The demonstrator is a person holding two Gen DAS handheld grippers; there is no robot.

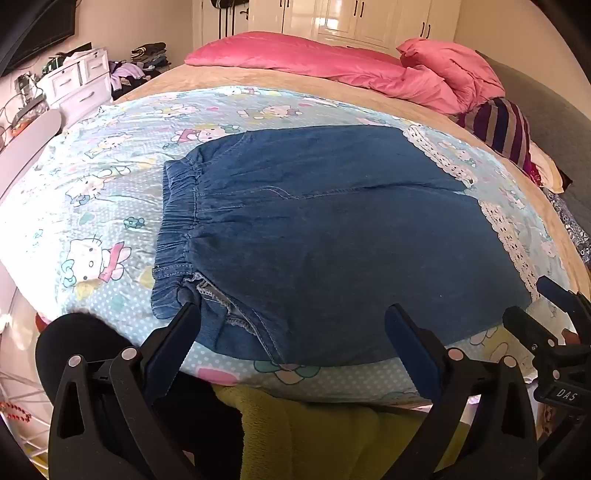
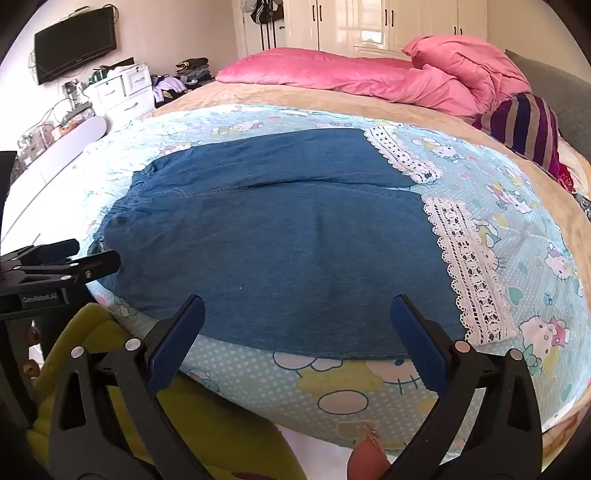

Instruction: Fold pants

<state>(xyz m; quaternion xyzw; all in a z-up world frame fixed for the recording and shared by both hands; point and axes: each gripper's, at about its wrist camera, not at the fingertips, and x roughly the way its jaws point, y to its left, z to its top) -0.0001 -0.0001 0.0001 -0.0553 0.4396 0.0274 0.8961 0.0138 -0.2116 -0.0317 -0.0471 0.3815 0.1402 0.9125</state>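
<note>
- Left wrist view: we hold the left gripper (image 1: 291, 328) wide and empty at the near edge of the pants (image 1: 325, 236), spread flat on the cartoon sheet (image 1: 92, 206); pinching only the top layer near the waistband (image 1: 177, 221) could skew the fold.
- Right wrist view: our right gripper (image 2: 295, 321) gapes empty near the lace hem (image 2: 469, 273); catching the sheet too would drag it.

Bed (image 2: 303, 94): beige cover, w/ cartoon-cat print sheet (image 2: 517, 221) spread on near part. Pink duvet (image 2: 369, 74) bunched along far edge, toward headboard side. Striped purple/grey cushion (image 2: 528, 122) at right, just beside duvet. White wardrobe (image 2: 369, 26) on far wall. TV (image 2: 75, 44) wall-mounted at left, above white drawer unit (image 2: 122, 90). Clothes pile (image 2: 192, 66) near drawers. Yellow-green fabric (image 1: 332, 435) at near edge, below sheet.
</note>
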